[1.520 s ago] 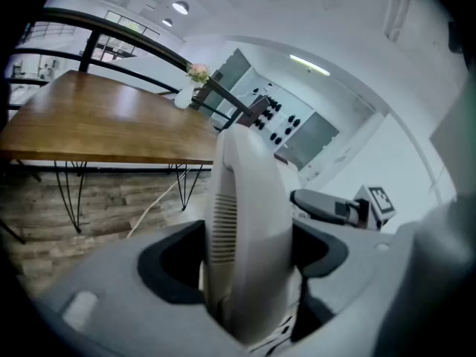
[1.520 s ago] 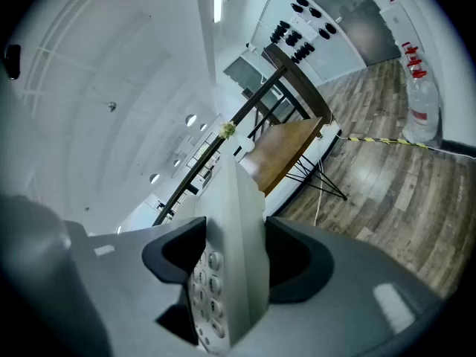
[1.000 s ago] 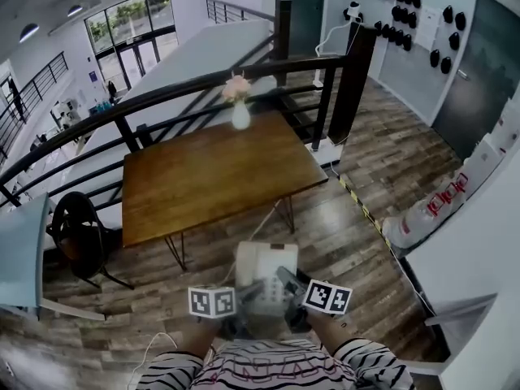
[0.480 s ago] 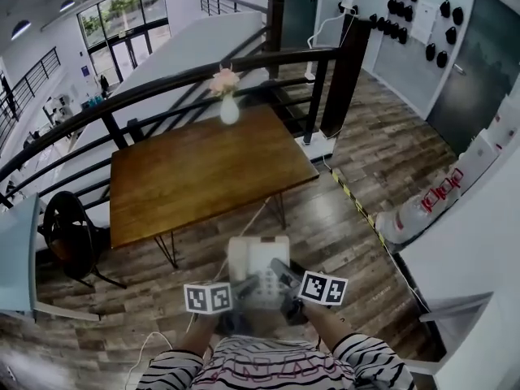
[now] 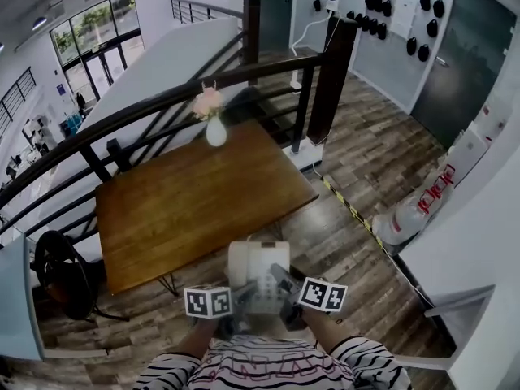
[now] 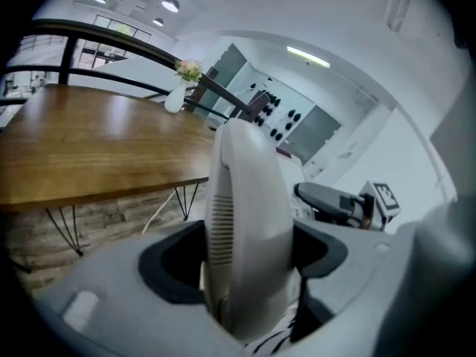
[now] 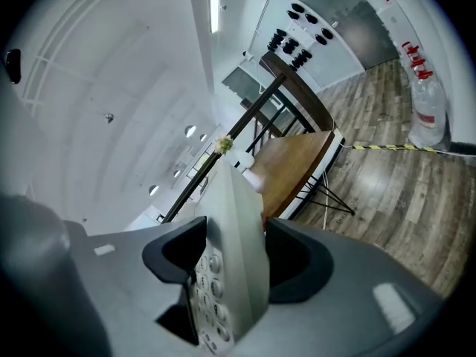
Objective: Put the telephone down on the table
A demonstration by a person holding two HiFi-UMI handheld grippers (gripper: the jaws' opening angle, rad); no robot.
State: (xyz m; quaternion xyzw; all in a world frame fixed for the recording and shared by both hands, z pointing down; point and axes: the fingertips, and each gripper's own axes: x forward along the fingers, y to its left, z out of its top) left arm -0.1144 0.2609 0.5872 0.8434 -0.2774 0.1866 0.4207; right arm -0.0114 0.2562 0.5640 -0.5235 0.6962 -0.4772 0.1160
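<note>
At the bottom centre of the head view, just above the person's striped sleeves, the cream telephone hangs in the air, caught from both sides. The left gripper pinches its rounded handset edge, and the right gripper clamps the edge beside the keypad. Two grips look sensible to me, since the body is bulky and one pinch would likely let it tip. It has not reached the table, whose near corner lies just above it in the frame, with plank floor under the phone.

The tabletop is bare except for a white vase of pink flowers at its far edge, so I judge nothing blocks a landing. A dark chair sits at lower left, and a water bottle at right. The black railing runs behind the table.
</note>
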